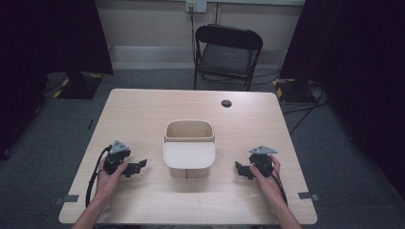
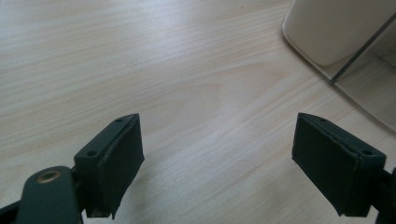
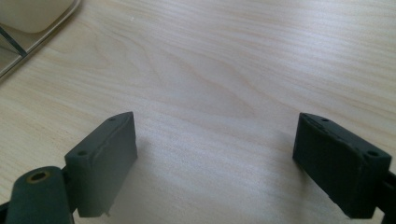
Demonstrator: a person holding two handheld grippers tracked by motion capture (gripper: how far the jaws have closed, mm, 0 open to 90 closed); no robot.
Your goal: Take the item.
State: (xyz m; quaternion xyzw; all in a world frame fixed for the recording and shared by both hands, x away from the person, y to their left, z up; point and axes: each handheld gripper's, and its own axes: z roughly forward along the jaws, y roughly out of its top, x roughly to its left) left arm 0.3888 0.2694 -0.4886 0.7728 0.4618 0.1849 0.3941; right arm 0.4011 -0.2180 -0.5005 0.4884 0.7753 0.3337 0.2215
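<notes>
A cream box (image 1: pixel 189 148) with its lid folded down over the front stands in the middle of the light wooden table (image 1: pixel 143 109). My left gripper (image 1: pixel 138 167) rests on the table to the box's left, jaws pointing toward it. In the left gripper view, the left gripper (image 2: pixel 217 158) is open over bare wood, and the box (image 2: pixel 327 28) lies at the upper right. My right gripper (image 1: pixel 241 169) lies to the box's right and also points toward it. Along its own jaws, the right gripper (image 3: pixel 215 161) is open with nothing between them, the box (image 3: pixel 32 14) at the upper left.
A black folding chair (image 1: pixel 228 50) stands behind the table's far edge. A dark round cable hole (image 1: pixel 226 103) sits in the tabletop near the back. Black curtains hang at both sides, and cables run over the grey floor.
</notes>
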